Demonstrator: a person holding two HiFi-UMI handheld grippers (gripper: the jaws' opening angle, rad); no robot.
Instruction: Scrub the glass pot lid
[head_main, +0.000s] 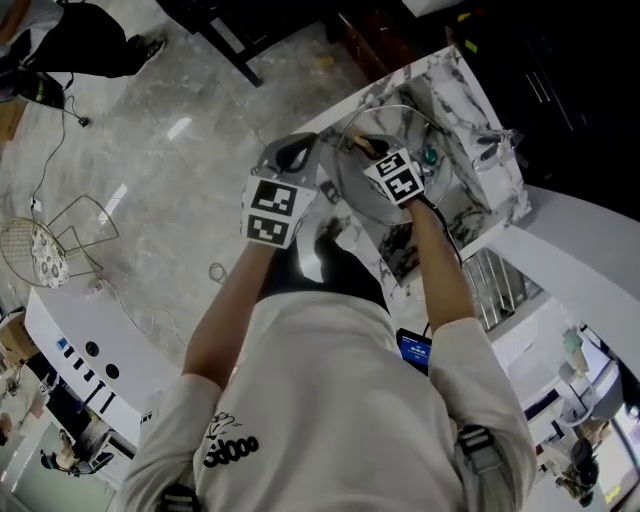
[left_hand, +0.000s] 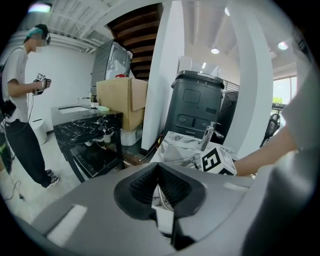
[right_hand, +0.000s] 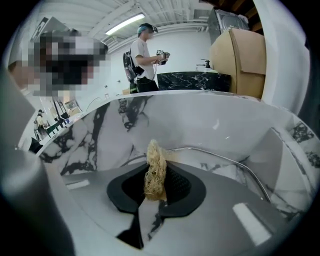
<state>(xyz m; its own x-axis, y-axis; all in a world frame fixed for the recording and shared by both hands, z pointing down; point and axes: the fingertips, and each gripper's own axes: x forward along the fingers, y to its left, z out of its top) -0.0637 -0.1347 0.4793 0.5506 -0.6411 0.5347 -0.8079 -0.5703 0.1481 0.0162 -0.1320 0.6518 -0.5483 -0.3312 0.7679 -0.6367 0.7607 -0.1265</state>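
Glass pot lid (head_main: 360, 182) tight in L claw (left_hand: 159, 184), scrubber (right_hand: 155, 167) tight in R claw (right_hand: 156, 186)

A glossy grey marbled floor (head_main: 150, 110) spreads below, with a wire chair (head_main: 40, 255) on it and a curved white counter (head_main: 590, 265) at the right. Farther off stand a black marble table (left_hand: 85, 125), a cardboard box (left_hand: 122, 97), a white column (left_hand: 167, 65) and a dark grey bin (left_hand: 197, 107). Round ceiling lights (left_hand: 215, 50) and a tube lamp (right_hand: 122, 22) glow, and a window (left_hand: 282, 92) shows bright
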